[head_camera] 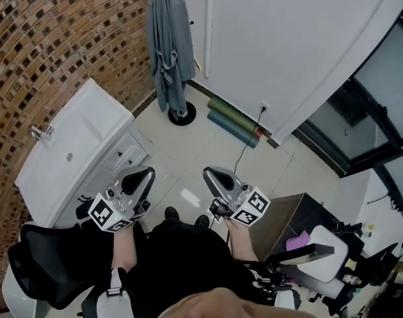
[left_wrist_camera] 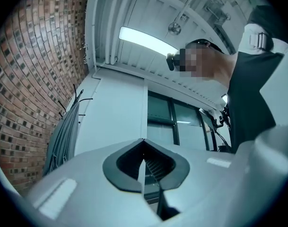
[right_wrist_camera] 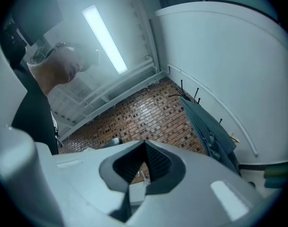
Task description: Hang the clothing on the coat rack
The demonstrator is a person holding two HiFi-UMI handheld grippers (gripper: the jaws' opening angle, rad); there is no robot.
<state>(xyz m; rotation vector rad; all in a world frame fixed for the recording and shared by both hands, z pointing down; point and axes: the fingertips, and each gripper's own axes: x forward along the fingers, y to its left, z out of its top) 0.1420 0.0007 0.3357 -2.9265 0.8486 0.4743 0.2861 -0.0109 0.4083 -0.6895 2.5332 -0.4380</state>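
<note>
A grey-blue garment (head_camera: 169, 42) hangs on the black coat rack (head_camera: 182, 114) in the far corner, between the brick wall and the white wall. It also shows as the grey garment (left_wrist_camera: 63, 136) at the left of the left gripper view and as the grey garment (right_wrist_camera: 207, 129) at the right of the right gripper view. My left gripper (head_camera: 148, 173) and right gripper (head_camera: 205, 173) are held close to my body, well short of the rack, both tilted upward. Both are shut with nothing between their jaws.
A white washbasin cabinet (head_camera: 75, 148) stands along the brick wall at the left. Two green rolls (head_camera: 234, 121) lie by the white wall, with a cable beside them. A black chair (head_camera: 49, 264) is at the lower left, and a dark box (head_camera: 290, 220) and equipment at the right.
</note>
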